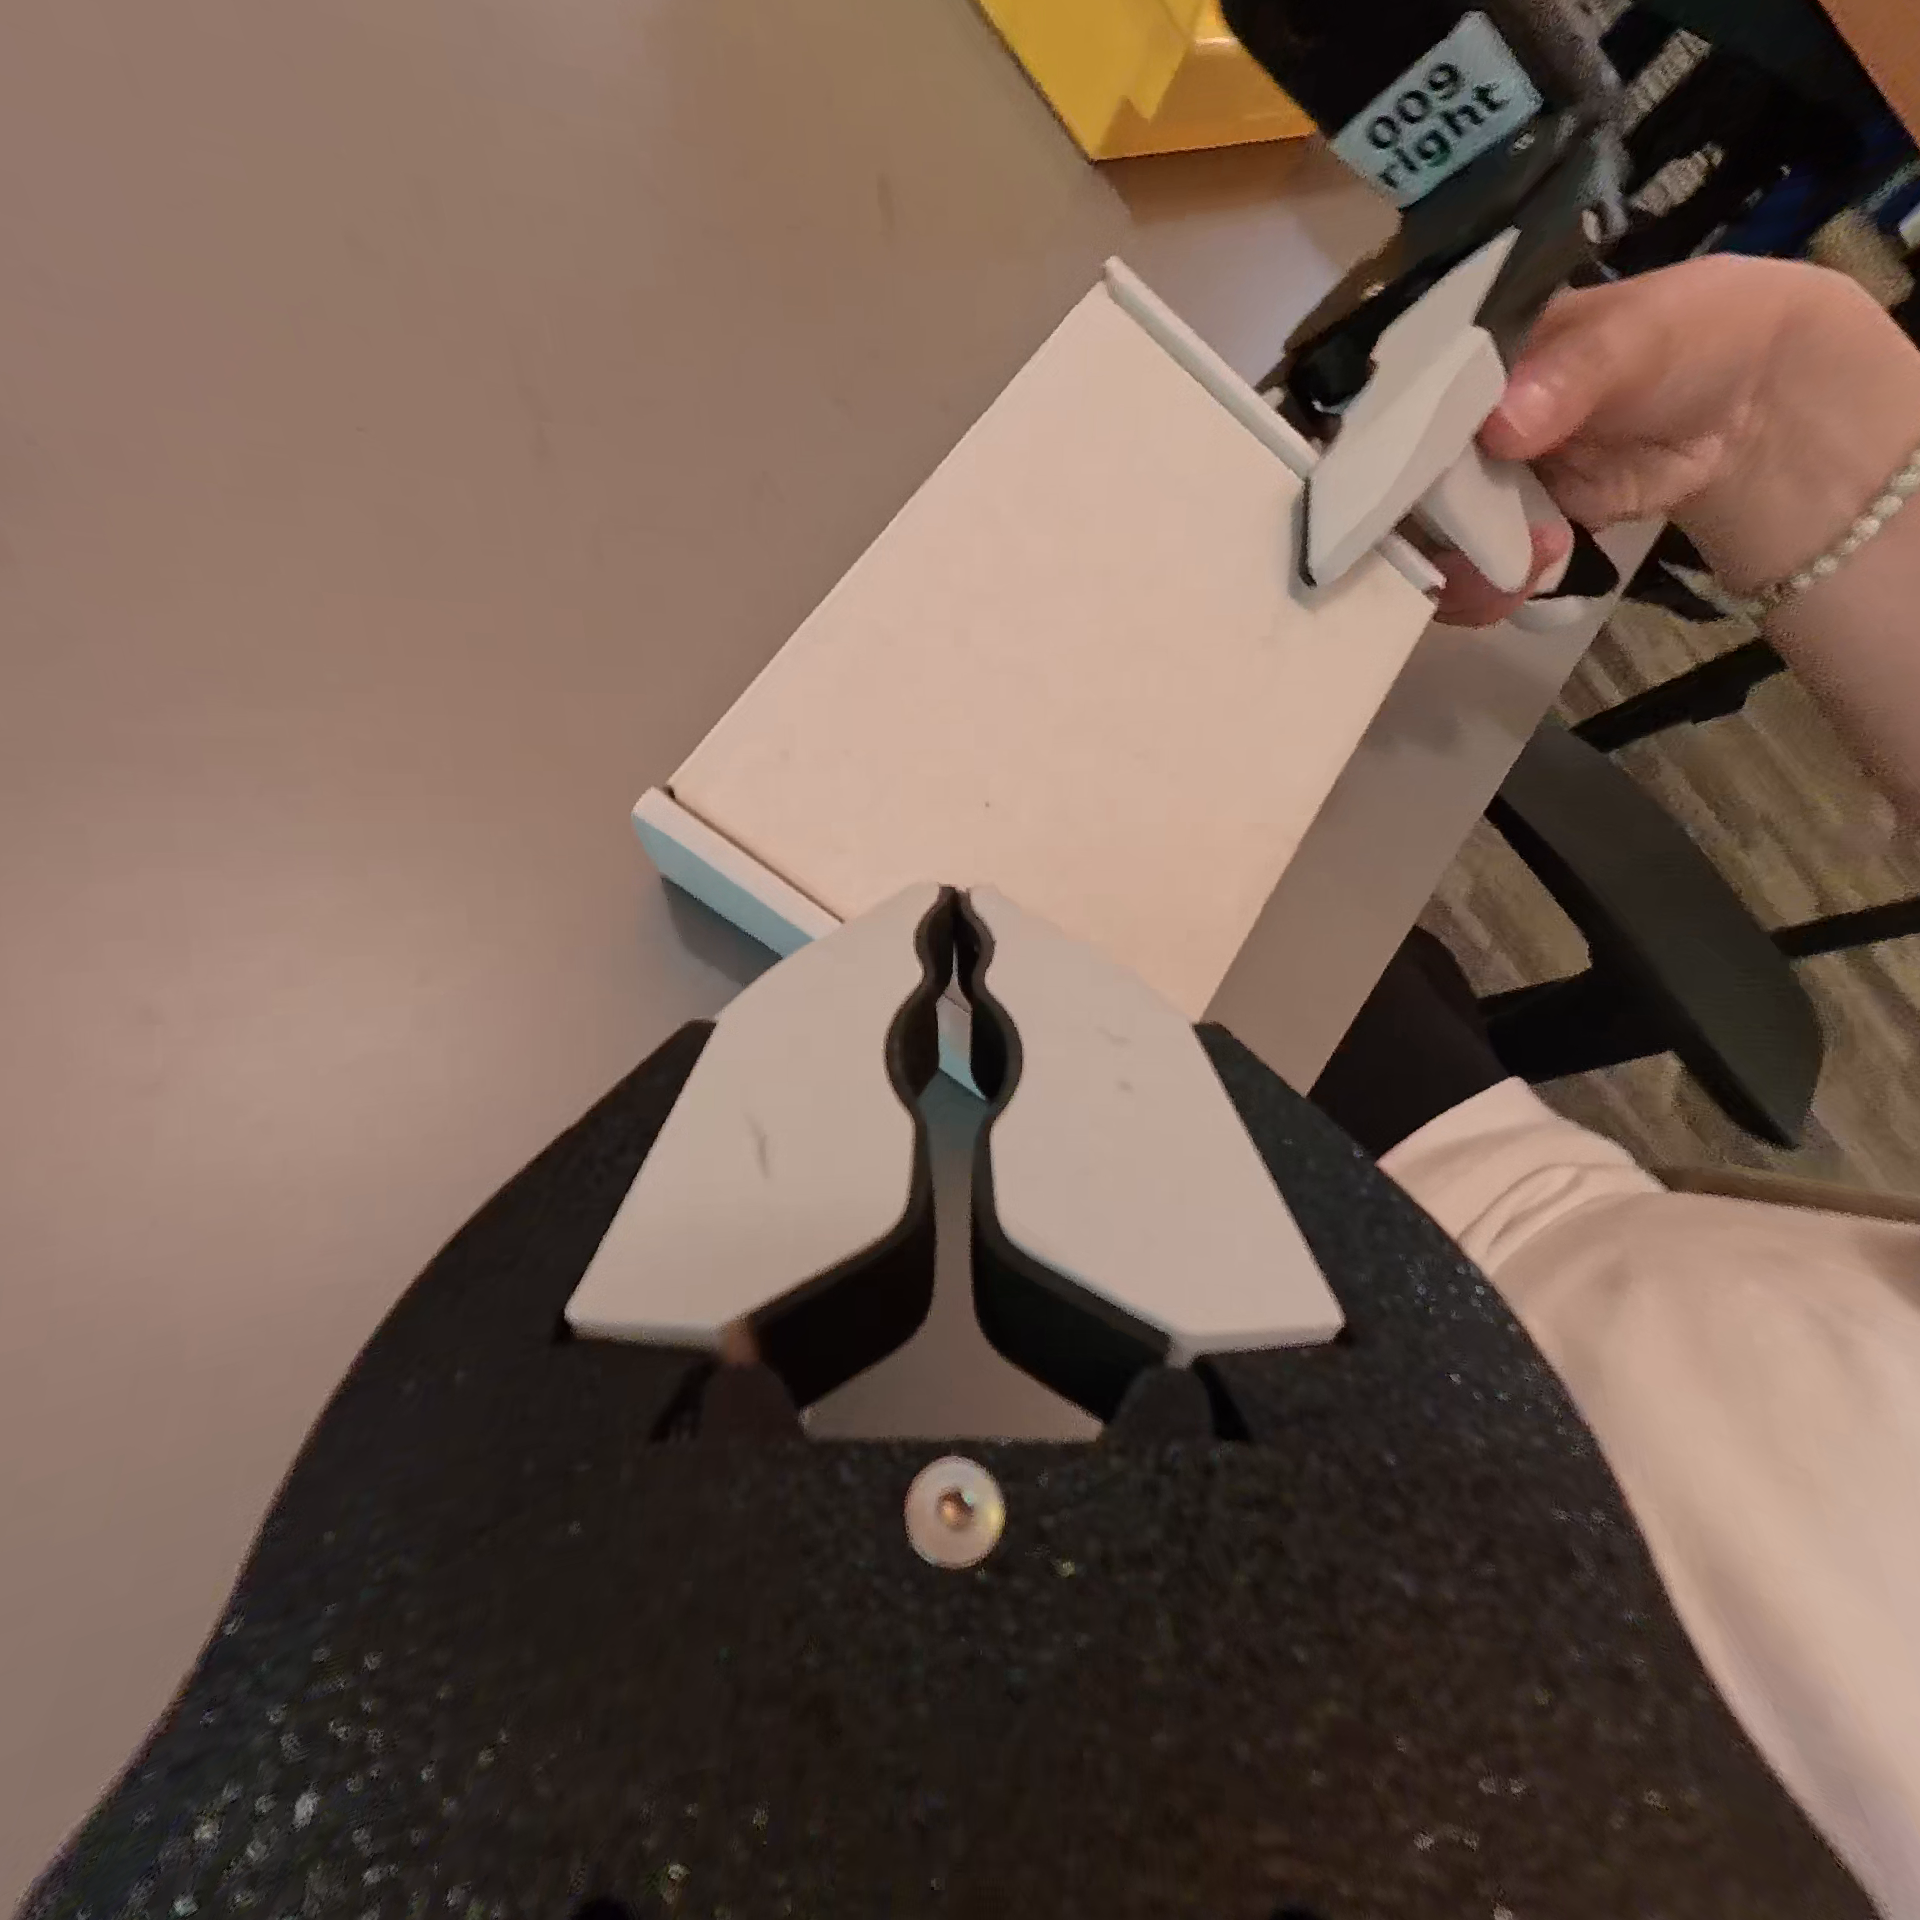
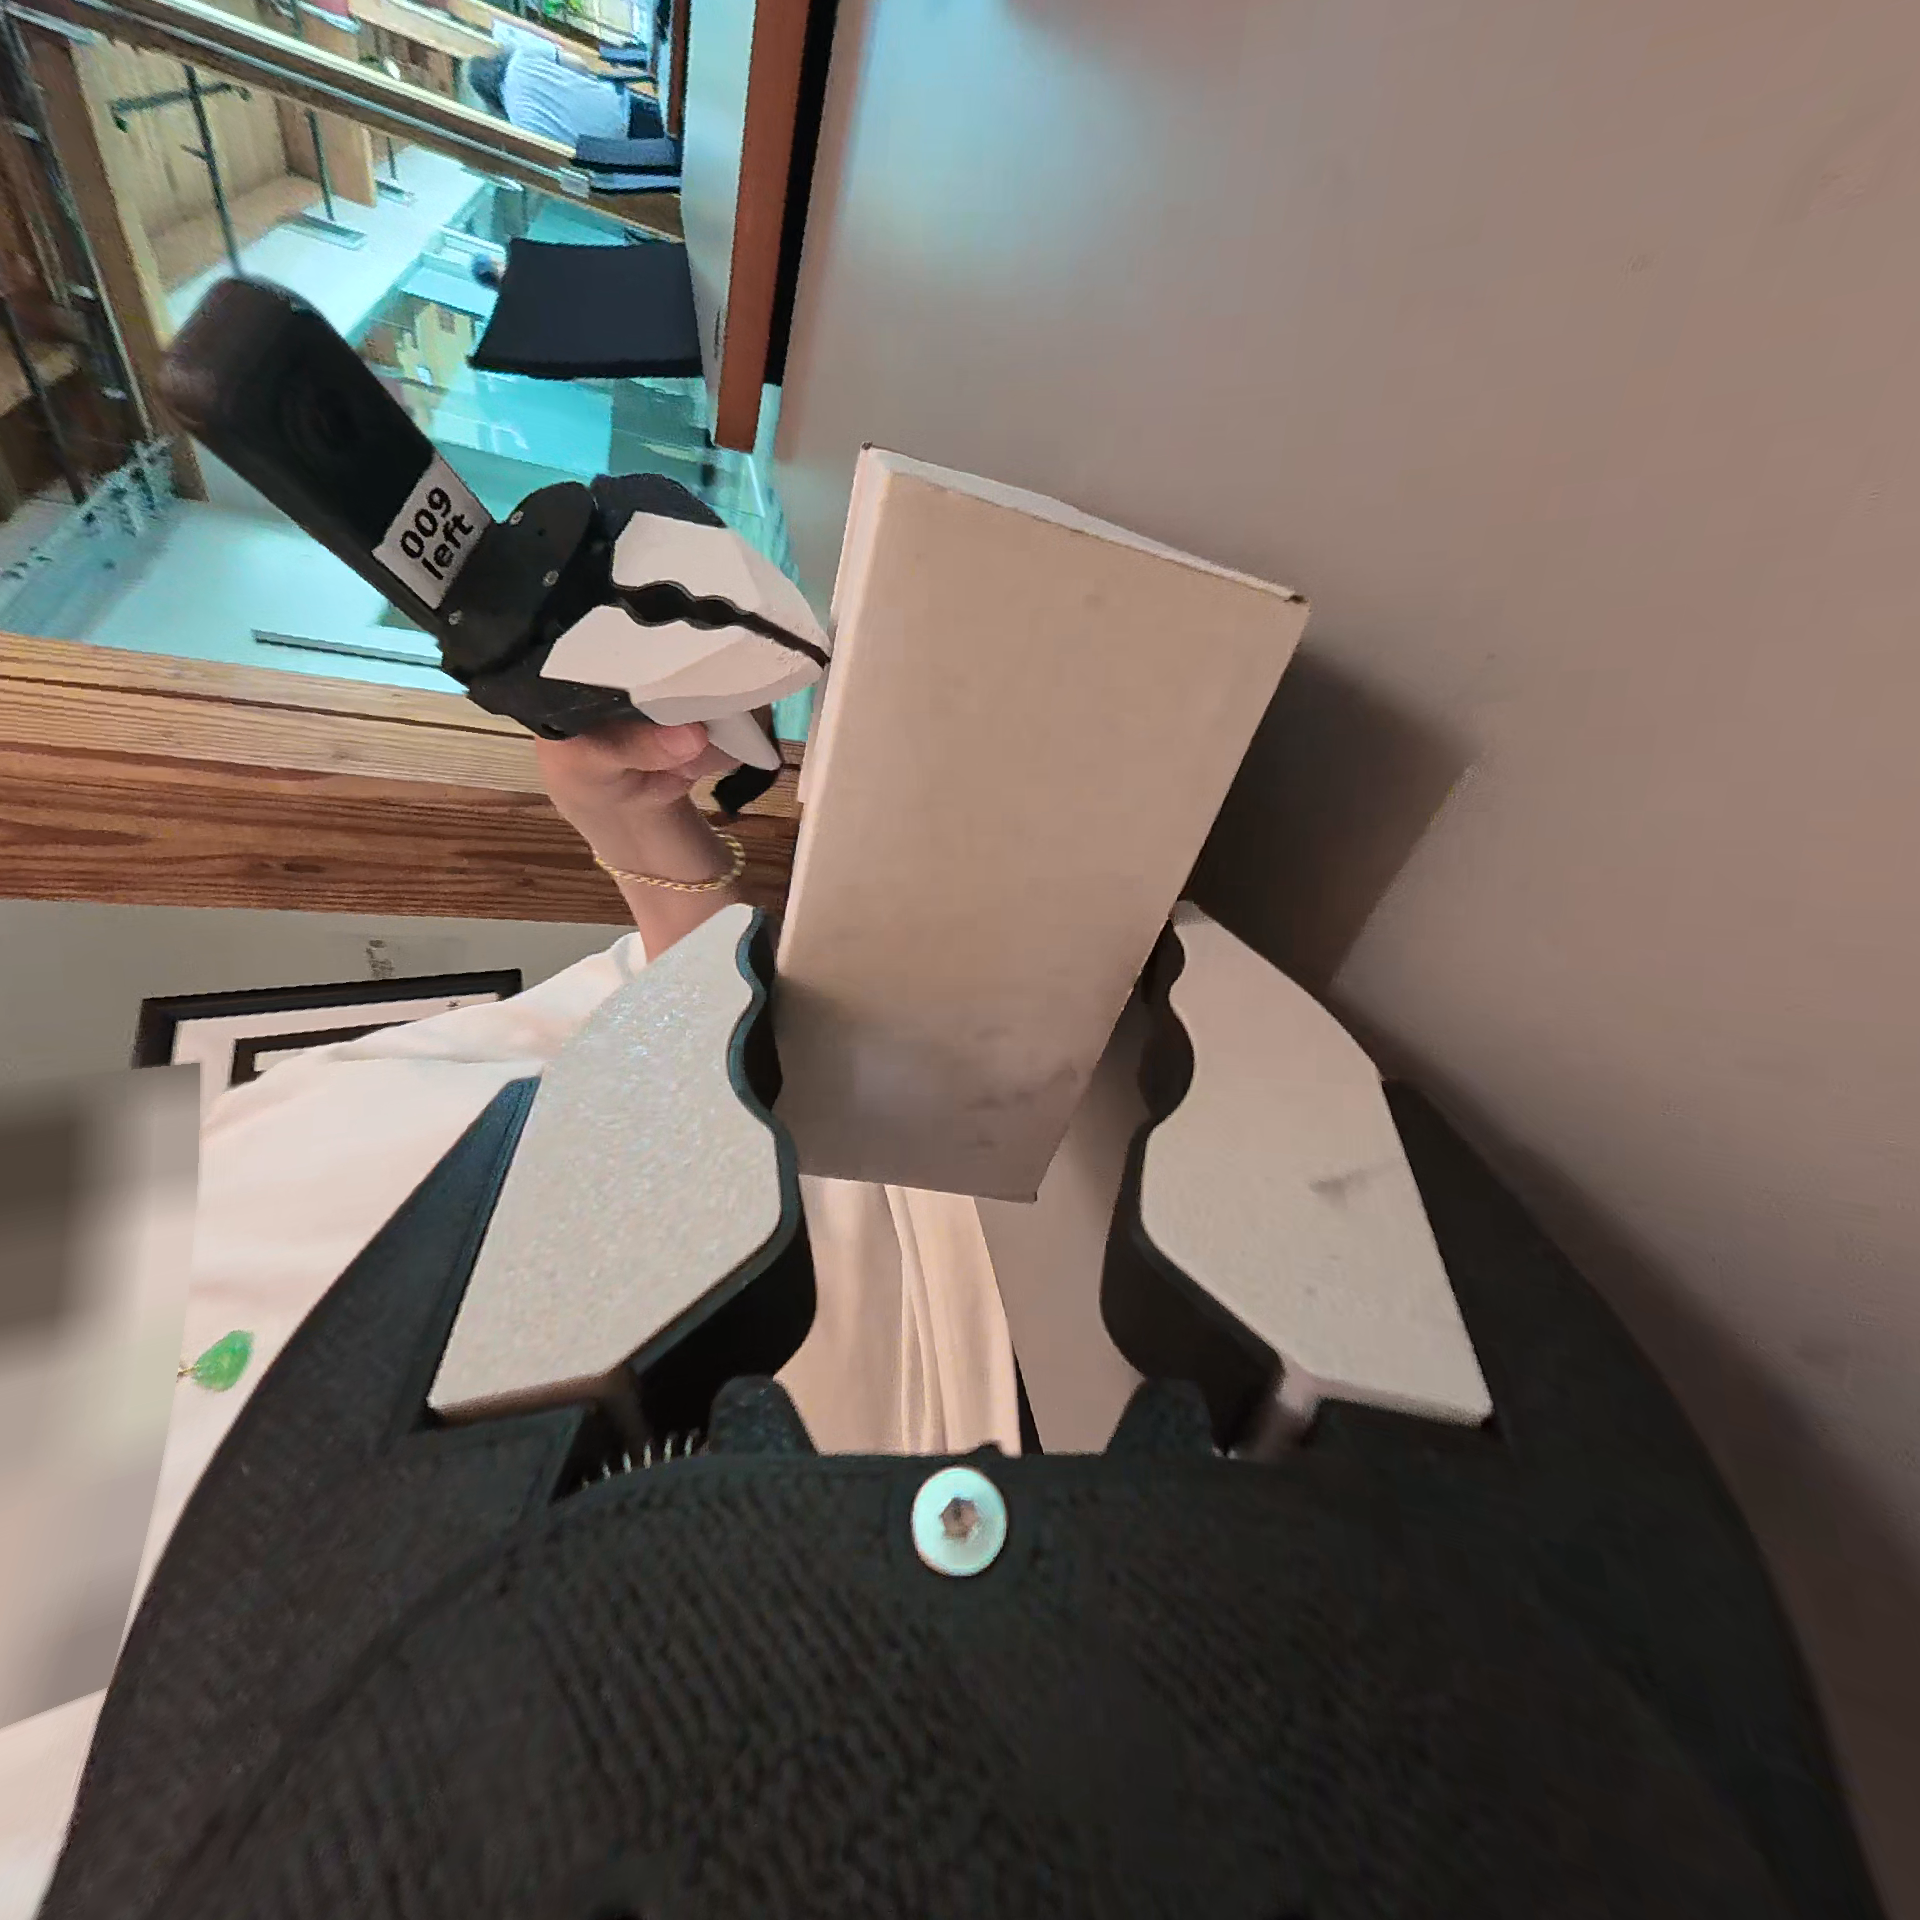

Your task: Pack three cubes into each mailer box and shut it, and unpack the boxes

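A shut white mailer box [image 1: 1049, 665] lies at the table's edge. My left gripper [image 1: 954, 906] is shut, with its tips against the box's near end; it also shows in the right wrist view [image 2: 816, 655] touching the box's far end. My right gripper [image 2: 971, 925] is closed across the other end of the box [image 2: 1018, 790], one finger on each broad face. It shows in the left wrist view [image 1: 1351, 509] clamped on the far end. No cubes are in view.
A yellow box [image 1: 1143, 73] sits farther back on the grey table [image 1: 364, 623]. The table edge runs just right of the mailer box. A black office chair [image 1: 1662, 935] stands beyond it on the floor. A wooden rail [image 2: 260, 790] lies behind the left gripper. My hands' fingertips stand some 11 cm from each other.
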`<state>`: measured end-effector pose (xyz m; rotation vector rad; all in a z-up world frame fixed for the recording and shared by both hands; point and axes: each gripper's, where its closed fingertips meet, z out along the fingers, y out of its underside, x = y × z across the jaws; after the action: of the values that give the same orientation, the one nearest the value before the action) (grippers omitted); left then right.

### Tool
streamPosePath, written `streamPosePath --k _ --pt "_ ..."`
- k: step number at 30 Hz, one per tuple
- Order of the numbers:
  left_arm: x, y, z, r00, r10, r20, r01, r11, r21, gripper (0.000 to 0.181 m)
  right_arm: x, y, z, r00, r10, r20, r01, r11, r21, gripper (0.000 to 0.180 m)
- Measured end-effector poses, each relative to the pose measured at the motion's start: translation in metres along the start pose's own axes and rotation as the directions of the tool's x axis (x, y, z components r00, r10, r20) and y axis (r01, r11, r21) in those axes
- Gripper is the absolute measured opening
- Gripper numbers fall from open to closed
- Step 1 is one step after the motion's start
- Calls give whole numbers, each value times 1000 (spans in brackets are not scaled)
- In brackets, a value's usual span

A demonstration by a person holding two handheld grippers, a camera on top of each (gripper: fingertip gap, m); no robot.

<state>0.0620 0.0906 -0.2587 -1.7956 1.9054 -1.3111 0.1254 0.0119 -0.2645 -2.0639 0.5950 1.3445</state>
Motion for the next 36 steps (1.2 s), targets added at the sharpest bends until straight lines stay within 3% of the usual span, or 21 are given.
streamPosePath --k 1,3,6,9,12,15,17,20,22,26,29,31,34,36 --pt "2 -1 0 998 57 -17 -57 998 11 0 1 -1 0 1000 11 14 -11 1000 13 68" --pt "12 -11 -5 986 150 -70 -143 985 98 5 -5 -5 -4 997 16 74 -20 998 53 68" --pt "32 -43 -31 953 290 -83 -247 908 337 21 -12 -12 -12 992 7 123 -20 994 106 67" --pt "41 -61 -54 886 458 69 -436 773 461 50 -14 -16 -20 993 -7 121 -10 990 141 67" --pt "43 -59 -61 735 624 265 -673 623 399 71 -23 -22 -31 985 -21 171 -12 983 186 67" --pt "45 -49 -57 463 765 447 -886 416 205 86 -30 -30 -43 977 -18 214 -38 966 254 67" --pt "44 -47 -54 178 813 554 -976 218 -6 95 -37 -34 -50 958 6 286 -94 951 295 67" --pt "44 -54 -48 -279 756 592 -940 -90 -328 98 -44 -32 -52 936 26 352 -134 949 286 67" --pt "52 -57 -39 -419 700 579 -899 -229 -374 99 -45 -28 -47 937 34 349 -134 955 265 67" --pt "77 -56 -23 -465 649 602 -883 -391 -261 97 -57 -20 -41 920 25 390 -121 968 222 67" --pt "82 -48 -7 -535 646 545 -839 -482 -253 96 -63 -18 -40 920 18 393 -110 971 214 67" --pt "82 -50 -3 -581 602 548 -807 -514 -292 97 -66 -18 -40 919 13 395 -104 972 210 67" --pt "89 -49 0 -614 564 552 -775 -565 -284 82 -66 -14 -36 923 13 385 -88 980 178 67" --pt "83 -53 3 -575 605 551 -812 -502 -296 79 -62 -18 -38 921 14 389 -104 972 212 67"
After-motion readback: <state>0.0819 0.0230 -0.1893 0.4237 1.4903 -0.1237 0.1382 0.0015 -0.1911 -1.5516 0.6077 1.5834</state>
